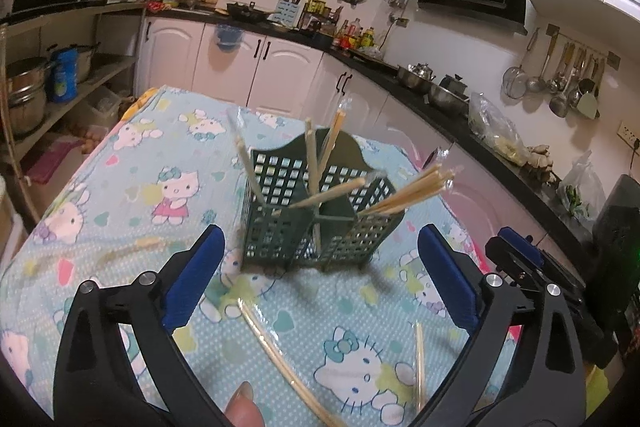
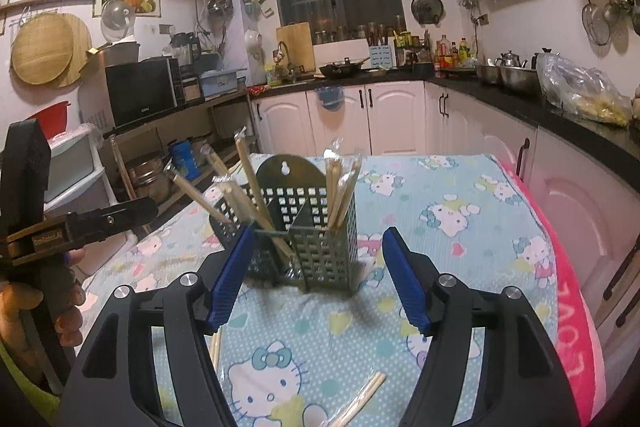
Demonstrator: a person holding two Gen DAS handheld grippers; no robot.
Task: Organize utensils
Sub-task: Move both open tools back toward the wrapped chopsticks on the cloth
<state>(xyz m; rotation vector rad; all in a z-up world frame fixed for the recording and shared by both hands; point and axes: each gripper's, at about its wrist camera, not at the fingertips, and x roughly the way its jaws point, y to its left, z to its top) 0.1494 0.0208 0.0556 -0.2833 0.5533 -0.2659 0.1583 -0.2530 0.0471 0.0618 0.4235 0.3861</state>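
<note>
A dark green perforated utensil holder (image 1: 316,211) (image 2: 304,227) stands on the cartoon-print tablecloth (image 1: 120,187) (image 2: 460,219), with several wrapped chopstick pairs (image 1: 404,197) (image 2: 340,187) leaning in its compartments. Loose wrapped chopsticks (image 1: 280,359) (image 2: 360,403) lie on the cloth near the front; another wrapped pair (image 1: 419,367) lies by the right finger. My left gripper (image 1: 320,279) is open wide, its blue pads empty, just short of the holder. My right gripper (image 2: 316,279) is also open with nothing between its pads, close in front of the holder. The left gripper's body (image 2: 80,223), held by a hand, shows at the right wrist view's left edge.
White cabinets and a dark counter (image 2: 500,99) with pots, bottles and bags wrap the back and right. Open shelves with pots and a microwave (image 2: 140,95) stand at the left. A pink cloth (image 2: 576,307) edges the table's right side.
</note>
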